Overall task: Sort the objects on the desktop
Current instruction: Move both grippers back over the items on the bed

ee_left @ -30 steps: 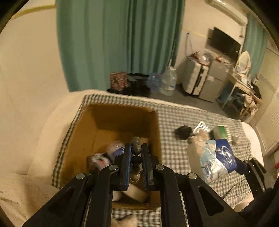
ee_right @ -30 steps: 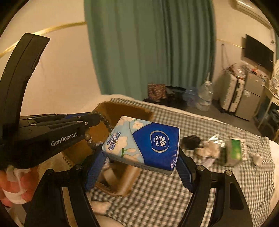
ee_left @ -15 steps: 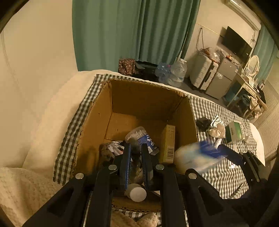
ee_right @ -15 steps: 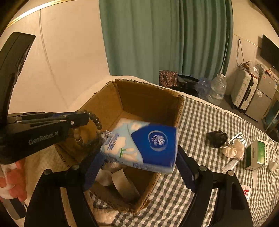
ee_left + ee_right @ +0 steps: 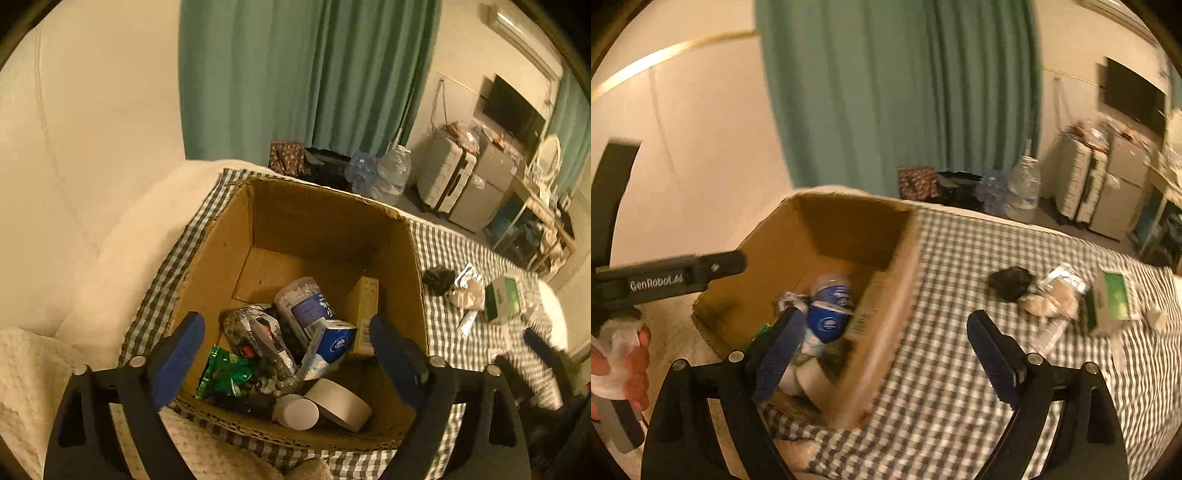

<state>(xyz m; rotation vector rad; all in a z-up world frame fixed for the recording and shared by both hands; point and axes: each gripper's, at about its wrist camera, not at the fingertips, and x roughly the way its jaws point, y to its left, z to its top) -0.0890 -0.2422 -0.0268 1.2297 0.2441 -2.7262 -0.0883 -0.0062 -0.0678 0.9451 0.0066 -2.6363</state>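
An open cardboard box (image 5: 218,266) stands on the checked cloth and holds several items. Among them are a blue-and-white tissue pack (image 5: 328,343), a string of dark beads (image 5: 273,378), a clear tub with a blue label (image 5: 303,302) and a tape roll (image 5: 340,402). My left gripper (image 5: 286,354) hangs over the box's near edge, its jaws opening wide with nothing between them. My right gripper (image 5: 886,354) is beside the box's right wall (image 5: 886,314), its jaws also opening and empty. The tissue pack (image 5: 827,321) shows inside the box in the blurred right wrist view.
On the checked cloth (image 5: 960,258) right of the box lie a black lump (image 5: 1010,282), crumpled paper (image 5: 1049,302) and a green-and-white carton (image 5: 1112,302). A person's hand (image 5: 628,369) holds the left gripper's handle. A fluffy white blanket (image 5: 122,266) lies left of the box.
The left gripper has spread and let go of the beads, which now lie in the box. The right gripper has released the tissue pack, which has dropped into the box.
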